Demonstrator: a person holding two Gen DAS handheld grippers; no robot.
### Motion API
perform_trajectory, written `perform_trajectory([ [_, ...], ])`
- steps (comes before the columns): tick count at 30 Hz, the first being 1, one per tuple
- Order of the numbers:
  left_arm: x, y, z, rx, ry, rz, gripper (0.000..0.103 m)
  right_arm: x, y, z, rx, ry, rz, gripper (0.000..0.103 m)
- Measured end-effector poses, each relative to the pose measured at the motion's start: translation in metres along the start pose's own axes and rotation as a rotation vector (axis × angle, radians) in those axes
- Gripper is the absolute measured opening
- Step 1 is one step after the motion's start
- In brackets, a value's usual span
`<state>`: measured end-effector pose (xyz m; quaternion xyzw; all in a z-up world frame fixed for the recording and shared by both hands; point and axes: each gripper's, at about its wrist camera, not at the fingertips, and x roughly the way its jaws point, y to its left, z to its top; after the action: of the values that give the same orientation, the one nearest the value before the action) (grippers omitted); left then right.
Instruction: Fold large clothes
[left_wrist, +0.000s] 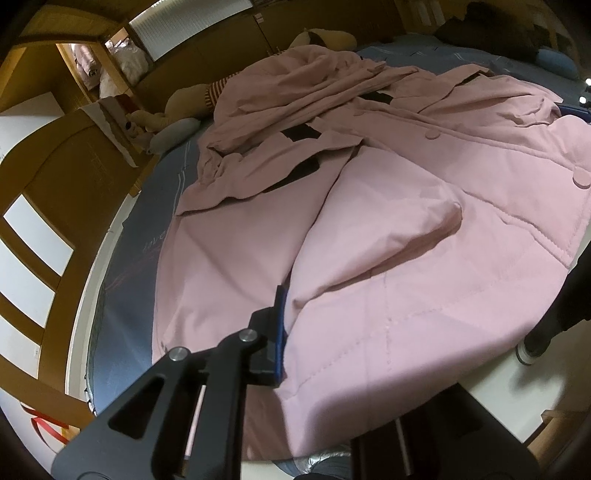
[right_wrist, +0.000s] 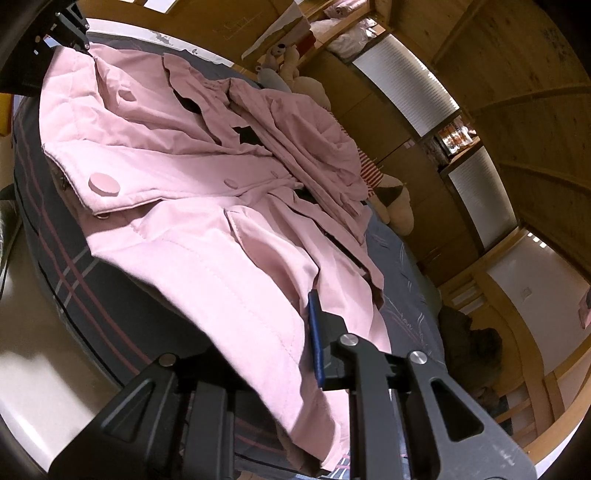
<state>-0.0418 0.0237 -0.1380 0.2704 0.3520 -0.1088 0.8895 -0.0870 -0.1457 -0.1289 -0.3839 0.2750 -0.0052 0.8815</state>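
Pink coat (left_wrist: 406, 229) spread across the bed (left_wrist: 147, 236), hem toward both cameras, collar at the far end. Left hand-held gripper (left_wrist: 291, 332) reaches in low and level over the hem, blue-padded finger (left_wrist: 281, 332) pressed against the fabric, clenched on the pink coat. Right hand-held gripper (right_wrist: 295, 343) likewise grasps the hem, cloth draped over its hidden finger.

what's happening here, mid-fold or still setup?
Mid-fold. A person with two handheld grippers is working a pink quilted coat spread on a bed. The left gripper and right gripper each have hem fabric between their fingers; whether they are clamped is unclear. Upper part still rumpled, sleeves bunched.
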Motion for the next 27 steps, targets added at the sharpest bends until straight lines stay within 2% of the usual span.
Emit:
perform_trajectory([
  [15, -0.013, 0.006, 0.011, -0.022, -0.035, 0.018, 0.011, -0.007, -0.008, 0.004, 0.045, -0.025, -0.007, 0.016],
  [22, -0.048, 0.033, 0.054, -0.076, -0.112, 0.040, 0.011, -0.020, -0.058, 0.033, 0.247, -0.066, 0.078, 0.010],
  [27, -0.061, 0.058, 0.091, -0.105, -0.155, 0.046, 0.010, -0.025, -0.092, 0.056, 0.341, -0.111, 0.114, 0.009],
])
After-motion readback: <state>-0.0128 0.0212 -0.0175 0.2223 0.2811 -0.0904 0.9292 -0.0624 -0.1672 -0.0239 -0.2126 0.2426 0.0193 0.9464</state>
